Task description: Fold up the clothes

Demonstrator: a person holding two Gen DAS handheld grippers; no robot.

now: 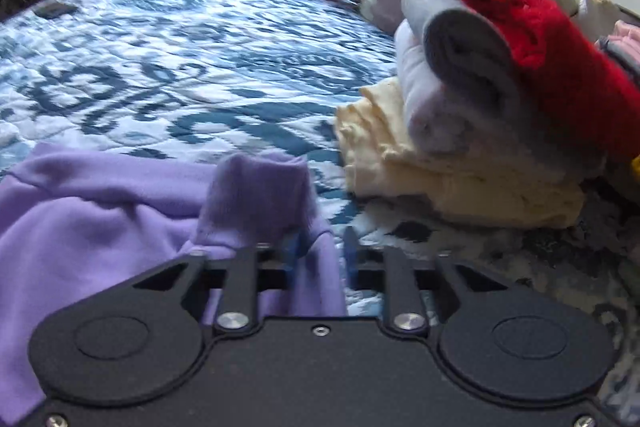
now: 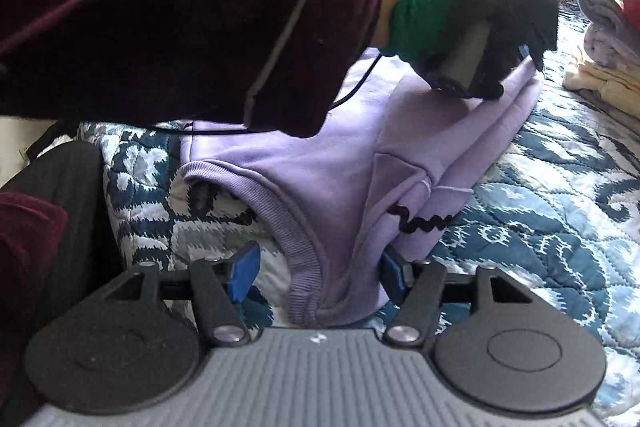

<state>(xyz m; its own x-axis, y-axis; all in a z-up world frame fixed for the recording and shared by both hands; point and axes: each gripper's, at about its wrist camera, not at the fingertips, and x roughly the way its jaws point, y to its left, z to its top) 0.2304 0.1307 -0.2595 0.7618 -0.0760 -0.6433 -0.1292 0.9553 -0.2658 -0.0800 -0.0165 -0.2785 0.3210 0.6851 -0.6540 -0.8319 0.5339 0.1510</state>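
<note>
On the bed (image 1: 168, 39), the lavender sweatshirt (image 2: 340, 163) lies folded lengthwise, long axis running away from the right gripper (image 2: 318, 273), whose released jaws straddle its ribbed hem, toward the left gripper (image 1: 318, 251), jaws slightly parted around a loose fabric fold at the far end, beside the folded stack (image 1: 460, 163).

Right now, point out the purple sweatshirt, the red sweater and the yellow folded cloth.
purple sweatshirt (image 2: 328, 163), right wrist view, on its flat front panel.
red sweater (image 1: 560, 67), left wrist view, on its knit top.
yellow folded cloth (image 1: 480, 191), left wrist view, on its front fold.
</note>
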